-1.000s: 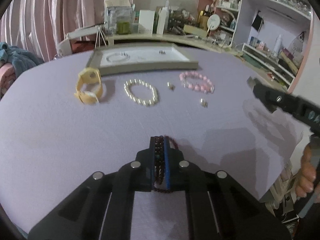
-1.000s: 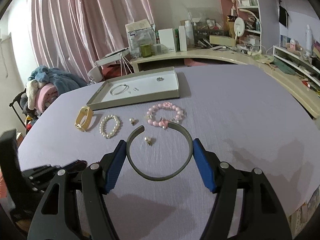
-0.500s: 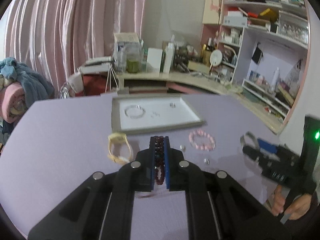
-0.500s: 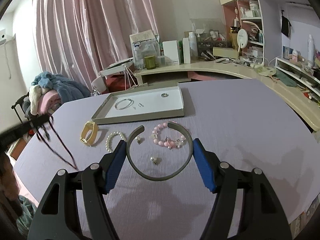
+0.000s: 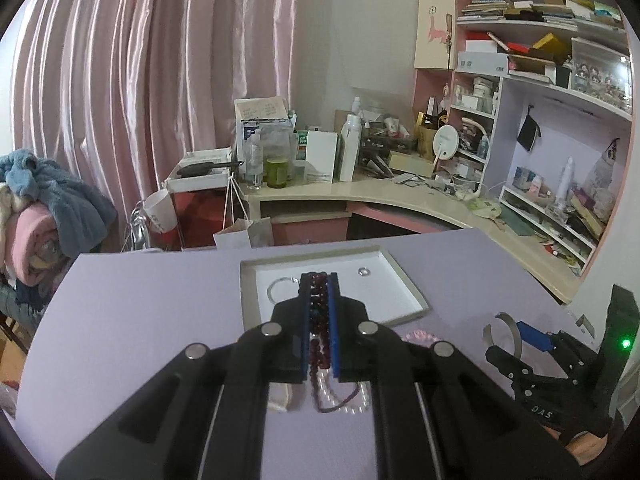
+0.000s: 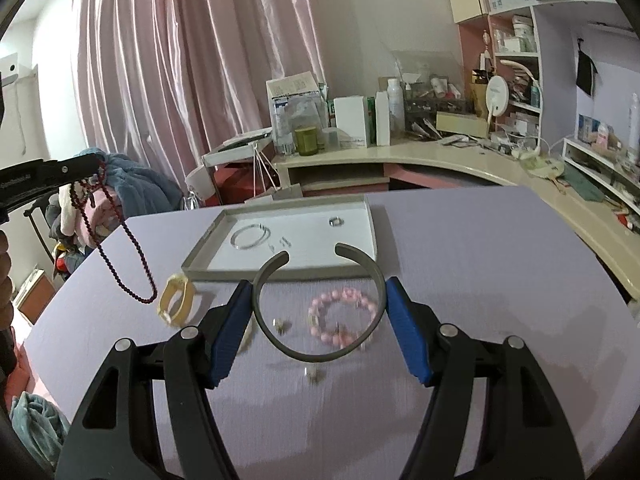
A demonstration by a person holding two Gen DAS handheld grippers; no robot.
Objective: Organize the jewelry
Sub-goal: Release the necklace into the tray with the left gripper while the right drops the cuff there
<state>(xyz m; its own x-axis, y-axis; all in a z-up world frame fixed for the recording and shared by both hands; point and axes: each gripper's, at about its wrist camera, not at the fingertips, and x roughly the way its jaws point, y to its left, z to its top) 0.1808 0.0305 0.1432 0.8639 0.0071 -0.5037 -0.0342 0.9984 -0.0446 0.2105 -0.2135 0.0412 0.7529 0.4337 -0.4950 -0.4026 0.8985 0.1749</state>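
My left gripper [image 5: 319,280] is shut on a dark red bead necklace [image 5: 318,320], held above the purple table; in the right wrist view the necklace [image 6: 120,264] dangles from it at far left. My right gripper [image 6: 320,284] is shut on a grey open hairband [image 6: 316,354] spanning its blue pads, just in front of the grey jewelry tray [image 6: 280,272]. The tray [image 5: 404,284] holds a silver bangle [image 6: 250,236], a ring [image 6: 336,221] and small studs.
On the table lie a yellow bangle [image 6: 176,300], a pink bead bracelet [image 6: 344,320], a pearl bracelet partly hidden by my right finger, and small earrings [image 6: 280,325]. A cluttered desk [image 6: 440,156] and shelves stand behind; the table edge is at right.
My left gripper has lifted the red necklace off the table and moved toward the tray. My right gripper with the hairband has risen and moved closer to the tray.
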